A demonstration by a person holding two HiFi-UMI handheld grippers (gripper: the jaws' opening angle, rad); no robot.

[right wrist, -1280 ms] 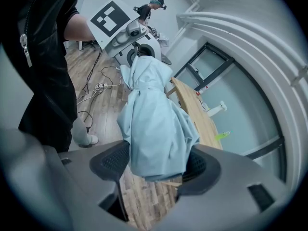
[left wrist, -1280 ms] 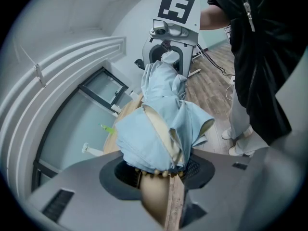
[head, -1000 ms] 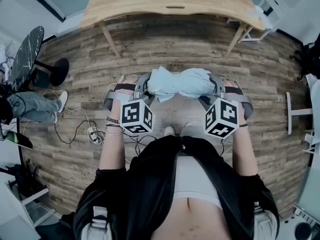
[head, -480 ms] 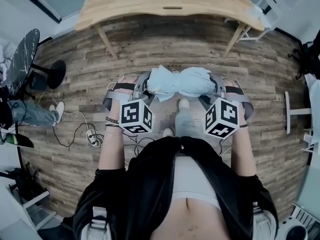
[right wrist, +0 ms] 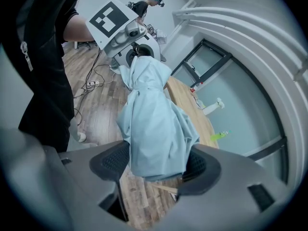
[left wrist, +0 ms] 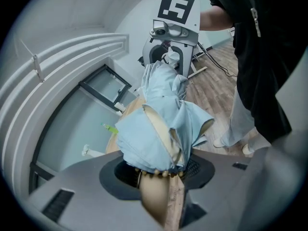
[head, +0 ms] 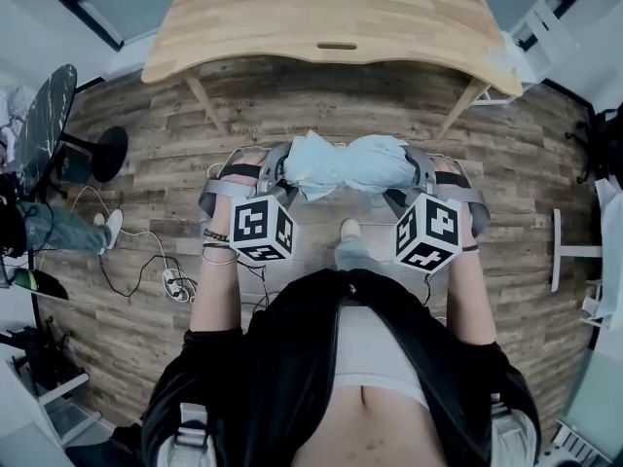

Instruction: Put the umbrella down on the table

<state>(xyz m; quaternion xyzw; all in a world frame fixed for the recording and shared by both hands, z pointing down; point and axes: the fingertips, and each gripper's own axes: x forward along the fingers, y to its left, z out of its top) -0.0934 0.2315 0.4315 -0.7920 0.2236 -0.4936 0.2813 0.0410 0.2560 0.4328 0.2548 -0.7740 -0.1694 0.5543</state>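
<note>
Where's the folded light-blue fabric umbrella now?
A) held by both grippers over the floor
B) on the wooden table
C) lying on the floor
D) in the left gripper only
A: left gripper and right gripper each clamp one umbrella end, short of the table.

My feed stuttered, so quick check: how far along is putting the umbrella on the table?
Done: the folded umbrella is picked up, gripped at one end by the left tongs and at the other by the right tongs. In hand: it hangs level over the wooden floor, short of the table. Left: reach the table, lay it down, open both tongs.
</note>
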